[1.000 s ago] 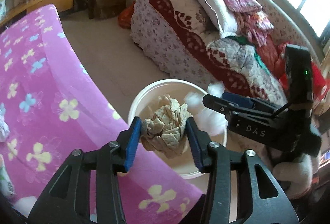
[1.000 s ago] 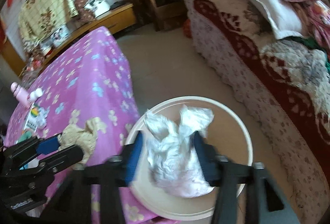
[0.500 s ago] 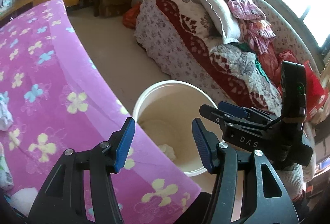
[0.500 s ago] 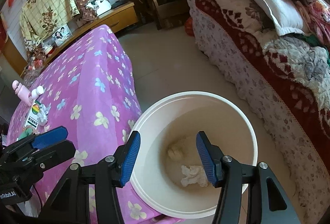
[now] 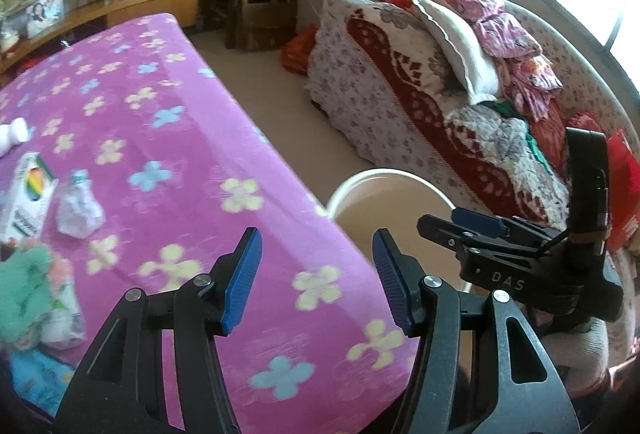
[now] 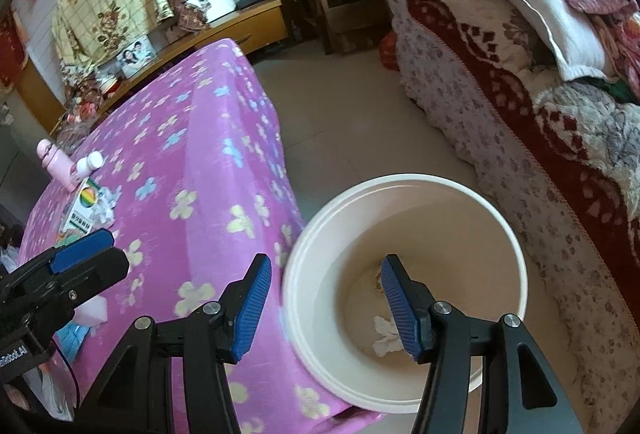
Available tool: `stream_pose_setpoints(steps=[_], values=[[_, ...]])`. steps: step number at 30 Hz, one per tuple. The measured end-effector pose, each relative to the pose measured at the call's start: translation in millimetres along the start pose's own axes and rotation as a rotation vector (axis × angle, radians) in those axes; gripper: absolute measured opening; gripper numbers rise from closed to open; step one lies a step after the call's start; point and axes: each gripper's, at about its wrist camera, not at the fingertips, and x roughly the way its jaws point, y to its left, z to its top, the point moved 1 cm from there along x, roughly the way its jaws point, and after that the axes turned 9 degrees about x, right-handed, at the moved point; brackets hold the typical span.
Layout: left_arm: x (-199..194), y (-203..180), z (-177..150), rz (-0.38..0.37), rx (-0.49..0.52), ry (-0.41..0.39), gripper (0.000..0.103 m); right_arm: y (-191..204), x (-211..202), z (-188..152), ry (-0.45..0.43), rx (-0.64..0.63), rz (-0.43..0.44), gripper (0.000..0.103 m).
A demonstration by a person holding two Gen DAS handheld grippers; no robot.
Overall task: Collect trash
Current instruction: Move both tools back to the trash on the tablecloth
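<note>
White bucket point(image 6: 500, 234) on the floor beside my purple table point(image 5: 180, 138) has crumpled tissues point(image 6: 386, 334) at its bottom. My left gripper point(image 5: 316, 280) hangs over the table edge, jaws apart, empty. My right gripper point(image 6: 326, 308) over the bucket rim, jaws apart, empty. One paper wad point(image 5: 78, 210) lies on the table.

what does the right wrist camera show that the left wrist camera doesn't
Only the right wrist view looks down into the white bucket: crumpled paper wads lie on its bottom. It also shows a pink bottle on the table.

Only the left wrist view shows a green plush item at the table's near edge, and its bucket interior is hidden.

Both show the purple flowered tablecloth, a crumpled tissue beside a rainbow-printed box, the patterned sofa, and both grippers, left and right, open and empty.
</note>
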Motion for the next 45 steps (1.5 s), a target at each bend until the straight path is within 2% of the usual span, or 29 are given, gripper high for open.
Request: stream_pose_setpoints(steps=[5,11,26,36,45], values=[[-23.3,27.5,-11.6,0.081,-0.017,-0.028,0.056,35.8,-1.1,-6.7,0.000,-0.057,0.031,0.063],[-54.8,70.7,-31.1,0.181,-0.074,-0.050,0.056,85.3,4.9,-14.3,0.015,-0.118,0.081,0.063],[-128.3,185.1,-93.9,0.337,-0.238,-0.042,0.056,202.8,23.3,-41.3,0.074,-0.273,0.178,0.064],[-155.6,240.1,-122.4,0.368,-0.323,-0.020,0.056,260.3,44.5,-51.6,0.110,-0.339,0.210,0.066],[-147.0,289.4,-117.6,0.330,-0.423,0.016,0.056,290.1,79.3,-27.9,0.130,-0.353,0.185,0.066]])
